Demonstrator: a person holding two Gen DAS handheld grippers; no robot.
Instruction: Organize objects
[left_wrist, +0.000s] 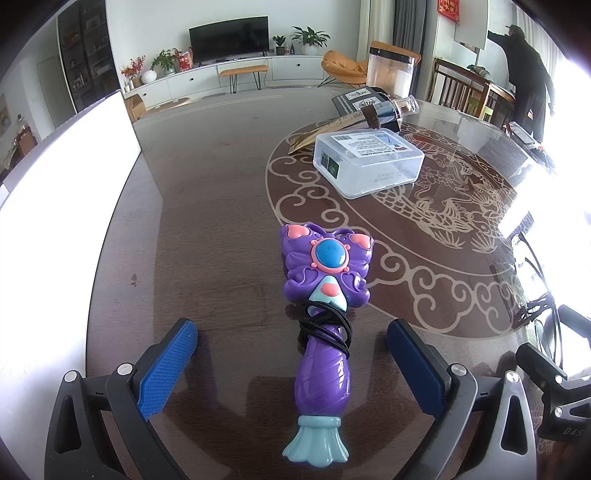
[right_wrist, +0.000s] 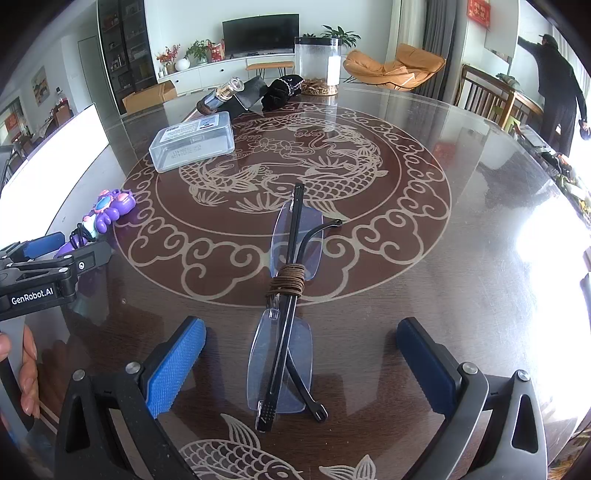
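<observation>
A purple butterfly toy wand (left_wrist: 325, 314) with a black hair tie (left_wrist: 327, 325) wound round its neck lies on the dark table, handle toward me. My left gripper (left_wrist: 291, 339) is open, its blue pads on either side of the handle without touching. In the right wrist view folded rimless glasses (right_wrist: 286, 314) with a brown cord (right_wrist: 290, 277) wrapped round the middle lie on the glass. My right gripper (right_wrist: 301, 341) stands open around their near end. The wand (right_wrist: 105, 216) and the left gripper (right_wrist: 55, 254) show at the left there.
A clear plastic box (left_wrist: 367, 162) (right_wrist: 194, 142) lies farther back, with a dark bottle (right_wrist: 219, 96), a black cloth (right_wrist: 282, 92) and a tall clear jar (right_wrist: 317, 64) behind it. A white board (left_wrist: 62, 177) borders the left. A person (right_wrist: 557, 92) stands at the far right.
</observation>
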